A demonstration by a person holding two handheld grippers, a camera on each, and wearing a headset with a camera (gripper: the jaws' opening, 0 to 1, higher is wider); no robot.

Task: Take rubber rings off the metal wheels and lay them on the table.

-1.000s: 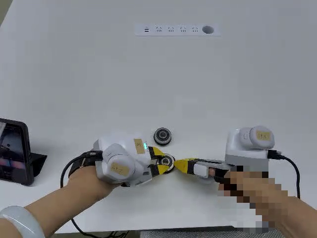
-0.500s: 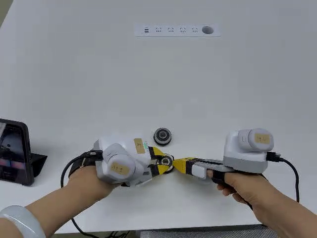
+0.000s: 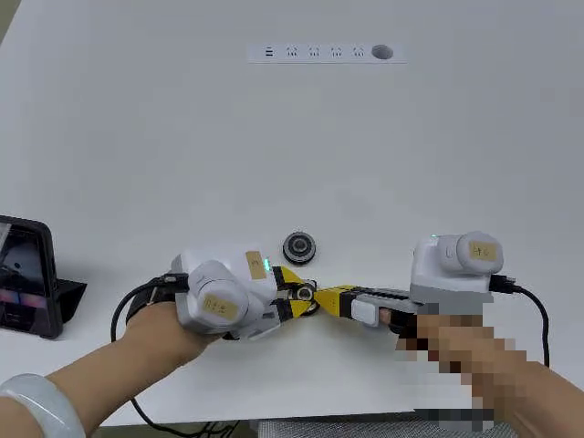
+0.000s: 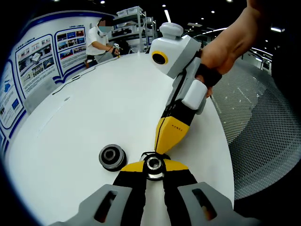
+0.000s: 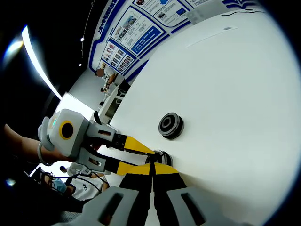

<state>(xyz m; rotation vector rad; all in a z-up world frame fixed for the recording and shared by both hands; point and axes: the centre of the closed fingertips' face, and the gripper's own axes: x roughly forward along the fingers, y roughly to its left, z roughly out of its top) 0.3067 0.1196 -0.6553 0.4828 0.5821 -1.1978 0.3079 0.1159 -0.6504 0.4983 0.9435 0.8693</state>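
Note:
A small metal wheel (image 4: 154, 165) with a black rubber ring sits clamped between the yellow-tipped jaws of my left gripper (image 3: 297, 299), just above the white table (image 3: 274, 155). My right gripper (image 3: 325, 297) comes in from the right, its jaws shut together and its tips (image 4: 165, 141) pinching at the wheel's rim. In the right gripper view the same wheel (image 5: 161, 157) lies right at my shut tips, with the left gripper (image 5: 127, 153) holding it from the left. A second wheel (image 3: 298, 246) with its black ring lies flat on the table just behind, also in the left gripper view (image 4: 112, 157) and the right gripper view (image 5: 170, 125).
A white power strip (image 3: 324, 53) lies at the table's far side. A dark tablet on a stand (image 3: 27, 292) stands at the left edge. Cables (image 3: 128, 319) trail from both grippers near the front edge. Open table surface spreads between the wheels and the strip.
Both grippers stay joined at the wheel. The right gripper has edged slightly left and up; the wheel on the table has not moved.

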